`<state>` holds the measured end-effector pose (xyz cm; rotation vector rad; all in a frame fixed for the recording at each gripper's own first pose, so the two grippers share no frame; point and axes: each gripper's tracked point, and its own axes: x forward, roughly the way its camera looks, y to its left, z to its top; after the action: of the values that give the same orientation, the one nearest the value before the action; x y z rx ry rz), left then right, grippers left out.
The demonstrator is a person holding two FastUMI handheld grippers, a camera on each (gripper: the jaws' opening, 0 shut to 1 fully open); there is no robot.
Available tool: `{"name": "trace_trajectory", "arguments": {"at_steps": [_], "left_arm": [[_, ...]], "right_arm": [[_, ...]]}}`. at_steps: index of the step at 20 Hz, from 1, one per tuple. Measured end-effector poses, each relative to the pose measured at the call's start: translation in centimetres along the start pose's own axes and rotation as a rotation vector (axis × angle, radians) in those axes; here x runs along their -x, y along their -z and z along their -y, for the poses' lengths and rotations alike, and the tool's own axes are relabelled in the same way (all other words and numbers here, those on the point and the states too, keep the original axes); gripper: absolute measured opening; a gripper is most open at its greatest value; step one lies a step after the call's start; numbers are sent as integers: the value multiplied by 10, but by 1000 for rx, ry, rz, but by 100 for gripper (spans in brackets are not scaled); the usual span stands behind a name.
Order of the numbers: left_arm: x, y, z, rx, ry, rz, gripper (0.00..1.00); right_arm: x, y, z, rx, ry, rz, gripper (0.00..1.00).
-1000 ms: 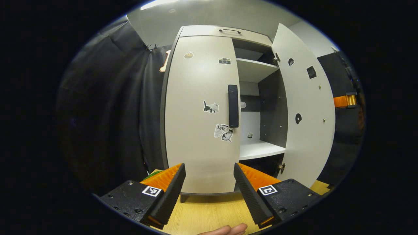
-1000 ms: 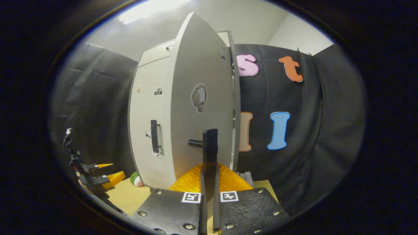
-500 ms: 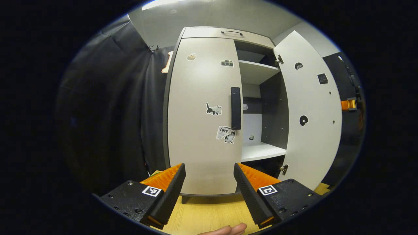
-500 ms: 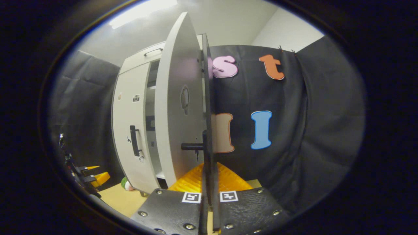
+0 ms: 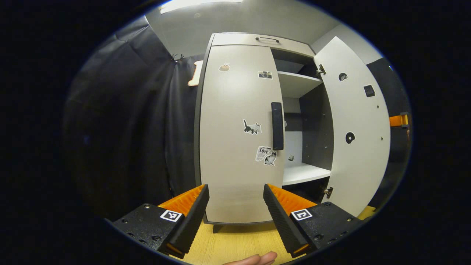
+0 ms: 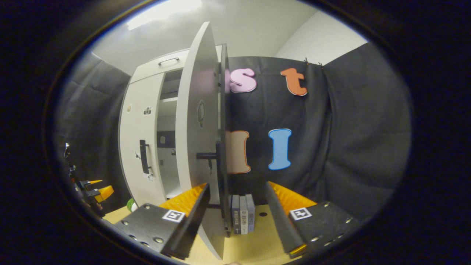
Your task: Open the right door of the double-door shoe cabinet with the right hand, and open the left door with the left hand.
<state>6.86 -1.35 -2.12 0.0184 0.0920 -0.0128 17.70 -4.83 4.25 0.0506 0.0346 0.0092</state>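
- Grey flat panels: I count two doors on the shoe cabinet [image 5: 257,38]; right door [image 5: 358,132] swung wide, left door [image 5: 239,136] closed.
- Each carries one dark bar handle [image 5: 277,126].
- My left gripper [image 5: 235,209] faces the left door, fingers spread, holding nothing.
- My right gripper [image 6: 237,209] gapes beside the right door's edge, empty.

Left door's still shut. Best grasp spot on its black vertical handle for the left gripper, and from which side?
Grip the black vertical bar handle mid-length, coming straight at the pale left door from the front. The bar runs upright along the door's free edge, beside the opened half, so the open left gripper should straddle it sideways, one finger on each side. That's my judgement.
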Motion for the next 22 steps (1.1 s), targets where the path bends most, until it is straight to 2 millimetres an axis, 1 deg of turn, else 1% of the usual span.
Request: {"name": "trace_trajectory", "arguments": {"at_steps": [2, 3, 4, 6, 9, 10, 11, 12, 13, 14, 15, 16, 20, 22], "left_arm": [[-8, -3, 5, -3, 19, -10, 92], [-11, -8, 9, -2, 27, -7, 92], [-15, -15, 11, -1, 30, 1, 92], [-25, -30, 16, 2, 29, 19, 94], [-46, -55, 31, -15, 33, 37, 92], [-56, -61, 37, -19, 37, 28, 92], [-65, -66, 43, -23, 41, 21, 92], [-74, -71, 49, -21, 39, 14, 92], [-83, -76, 52, -22, 31, 17, 92], [-93, -83, 55, -25, 23, 29, 92], [-104, -88, 56, -32, 10, 39, 92], [-112, -91, 58, -40, 2, 44, 92], [-138, -101, 74, -32, 6, 49, 92], [-149, -100, 81, -23, -1, 38, 92]], "right_arm": [[9, 4, -1, -19, 14, -7, 99], [15, 5, -1, -17, 23, -8, 95], [20, 5, 1, -14, 38, -6, 99], [29, 6, 1, -9, 62, -2, 99], [40, 3, -16, -24, 20, 19, 99], [44, 3, -23, -37, 4, 23, 95], [47, 4, -30, -51, -15, 27, 99], [50, 4, -37, -56, -32, 27, 99], [54, 6, -40, -53, -43, 27, 99], [56, 6, -42, -43, -49, 25, 95], [58, 7, -44, -31, -58, 27, 95], [60, 6, -45, -17, -66, 30, 99], [64, 4, -46, 9, -78, 52, 100], [65, 6, -49, 1, -80, 50, 95]]}}
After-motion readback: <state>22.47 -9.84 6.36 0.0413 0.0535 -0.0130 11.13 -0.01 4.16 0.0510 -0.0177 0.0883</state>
